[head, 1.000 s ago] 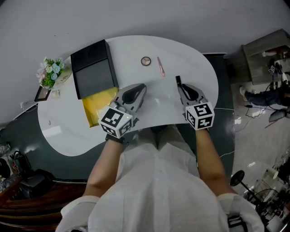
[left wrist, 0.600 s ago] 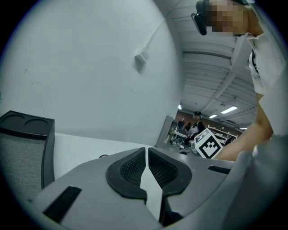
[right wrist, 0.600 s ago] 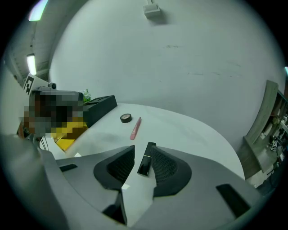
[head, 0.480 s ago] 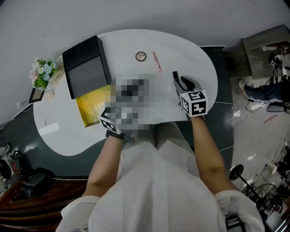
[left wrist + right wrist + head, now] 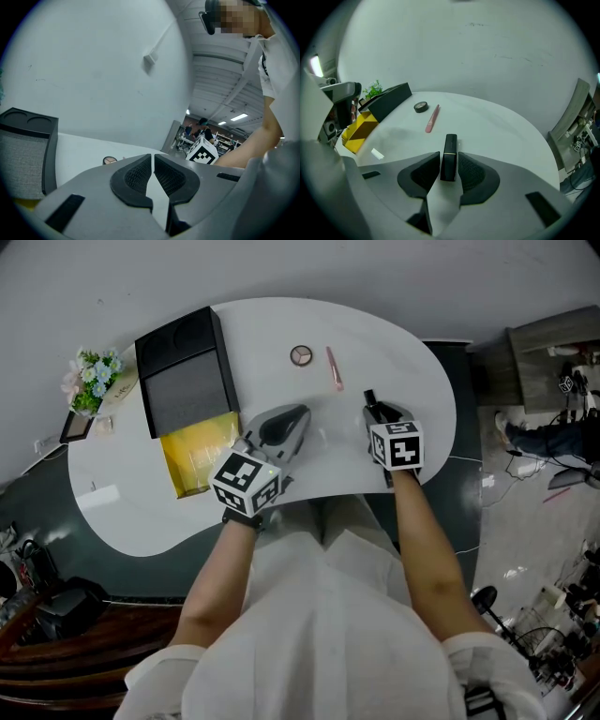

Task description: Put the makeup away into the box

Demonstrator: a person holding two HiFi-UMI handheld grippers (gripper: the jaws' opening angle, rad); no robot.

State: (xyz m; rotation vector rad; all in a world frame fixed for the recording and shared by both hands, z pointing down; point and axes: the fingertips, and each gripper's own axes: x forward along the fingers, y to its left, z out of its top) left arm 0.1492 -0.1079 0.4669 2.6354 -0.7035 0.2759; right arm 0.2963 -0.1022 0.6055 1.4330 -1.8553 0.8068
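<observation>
Moved: right gripper has come lower over the white table and tipped more steeply, its jaws just opening.
Right gripper: jaws apart, astride the black lipstick tube, which lies on the table between the pads and pokes out past their tips.
Left gripper: jaws together, nothing between them, over the table's near side.
Other makeup: round compact and pink stick, just beside each other, beyond both grippers.
Box: black, at the table's left, with a yellow part at its near end, next to the left gripper.
</observation>
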